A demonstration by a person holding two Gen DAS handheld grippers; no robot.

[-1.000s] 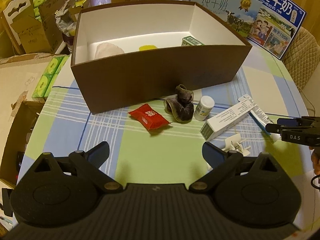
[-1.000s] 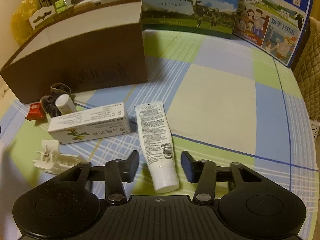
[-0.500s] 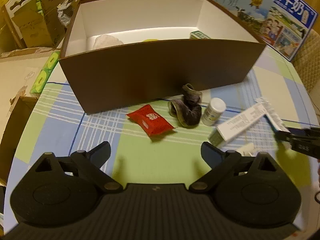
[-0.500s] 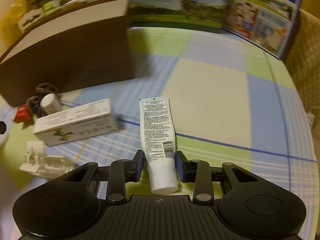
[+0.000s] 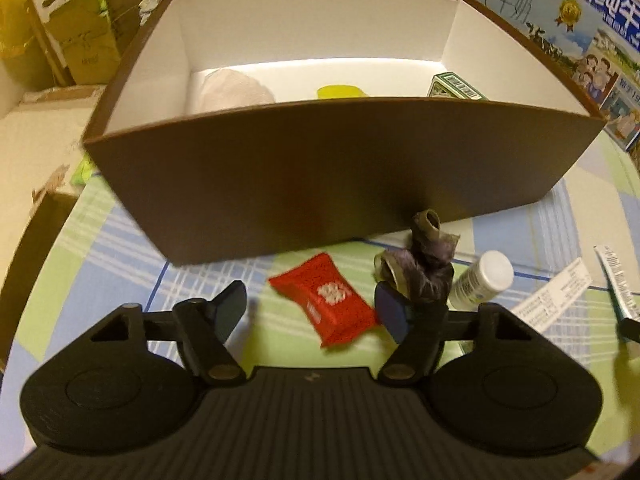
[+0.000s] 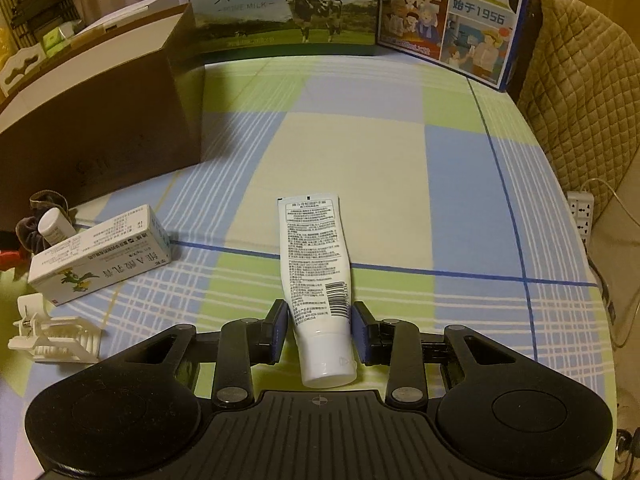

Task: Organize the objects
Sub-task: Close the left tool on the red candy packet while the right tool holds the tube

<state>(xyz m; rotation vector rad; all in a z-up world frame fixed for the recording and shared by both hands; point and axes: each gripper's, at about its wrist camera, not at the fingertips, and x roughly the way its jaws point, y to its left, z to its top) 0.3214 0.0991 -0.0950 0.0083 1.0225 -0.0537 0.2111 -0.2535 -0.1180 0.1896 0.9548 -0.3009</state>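
A red snack packet (image 5: 324,300) lies flat on the checked tablecloth in front of the brown box (image 5: 320,184). My left gripper (image 5: 312,310) straddles it with its jaws closing; the right pad is at the packet's edge, while the left pad still stands clear of it. In the right wrist view, a white tube (image 6: 316,264) lies cap toward me. My right gripper (image 6: 320,334) is shut on the tube's lower end, both pads pressing its sides. The box is white inside and holds a pale crumpled item (image 5: 232,92), a yellow item (image 5: 340,91) and a small green carton (image 5: 452,86).
Beside the packet are a dark scrunchie (image 5: 428,272) and a white bottle (image 5: 484,280). A long white carton (image 6: 100,256) and a white plastic clip (image 6: 56,336) lie left of the tube. Milk cases (image 6: 280,4) stand at the table's back, a quilted chair (image 6: 580,80) at right.
My left gripper has moved forward and down over the red packet, and its jaws have narrowed around it. My right gripper has closed onto the white tube and shifted slightly.
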